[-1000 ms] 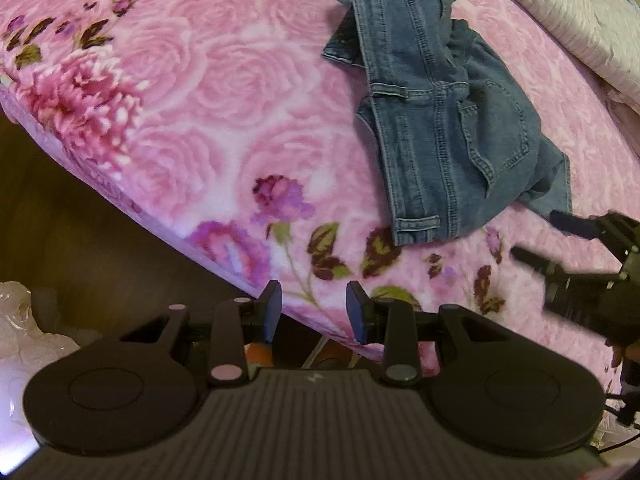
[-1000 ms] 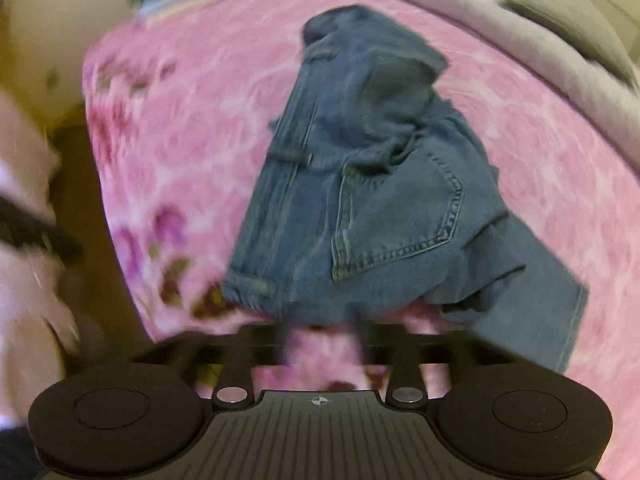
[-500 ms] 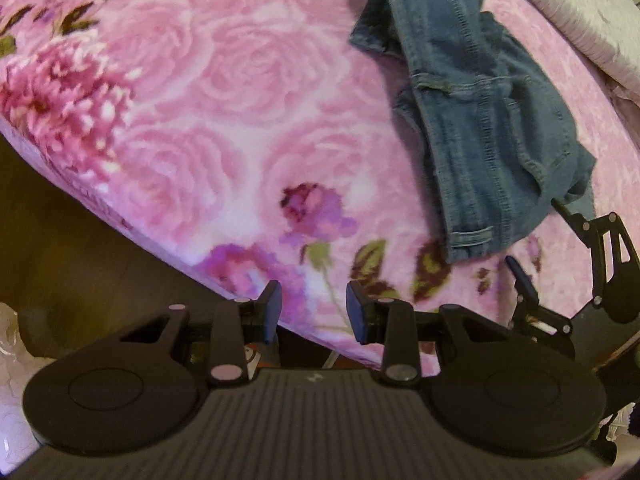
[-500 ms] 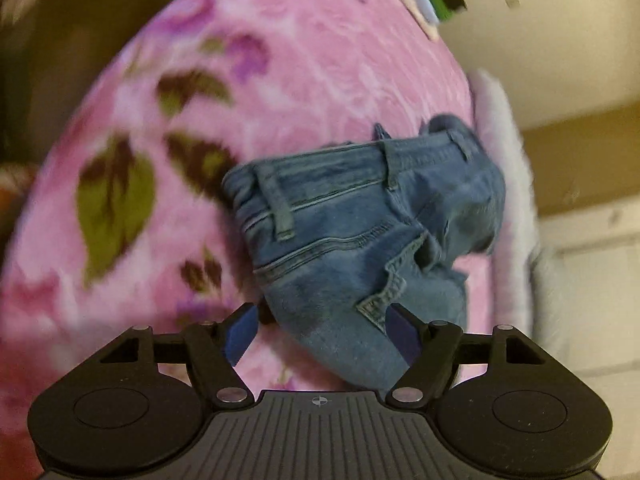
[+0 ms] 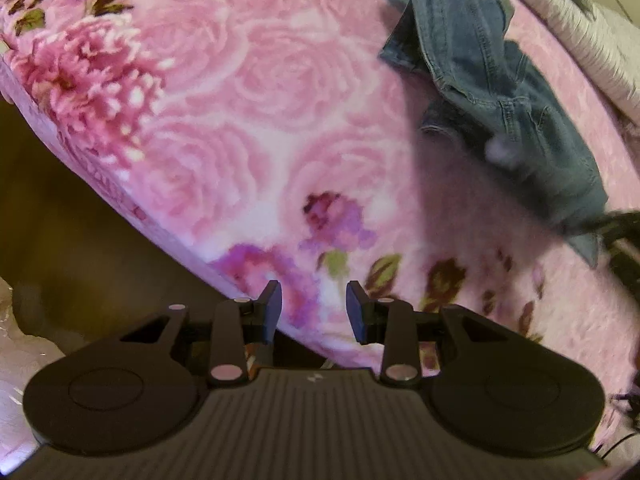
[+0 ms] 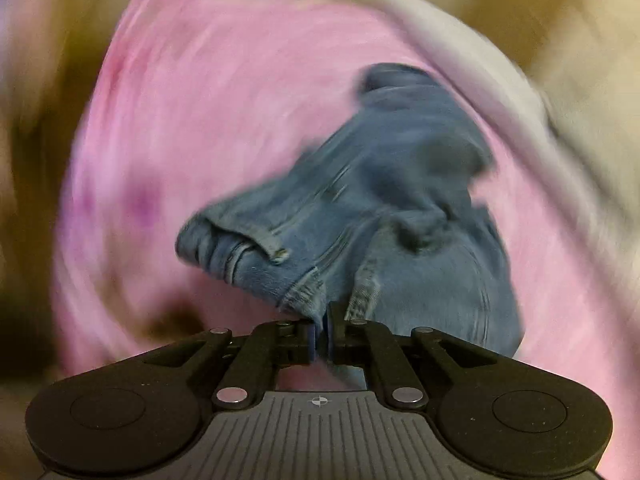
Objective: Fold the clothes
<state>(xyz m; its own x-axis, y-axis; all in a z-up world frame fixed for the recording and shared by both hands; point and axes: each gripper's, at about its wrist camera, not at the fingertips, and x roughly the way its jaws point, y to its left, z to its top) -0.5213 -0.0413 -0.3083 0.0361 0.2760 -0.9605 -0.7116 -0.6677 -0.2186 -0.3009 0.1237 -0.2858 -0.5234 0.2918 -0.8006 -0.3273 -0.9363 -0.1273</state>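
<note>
Jeans (image 6: pixel 360 208) lie crumpled on the pink floral blanket (image 5: pixel 248 128).
Your right gripper (image 6: pixel 320 330) pinches 1 denim edge; your left gripper (image 5: pixel 314 312) hangs apart, empty. Denim looks heavy, floppy; take the waistband.

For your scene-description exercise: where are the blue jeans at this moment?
The jeans lie crumpled on the pink floral blanket, upper right in the left wrist view; in the right wrist view their near edge is pinched in the right claw.
</note>
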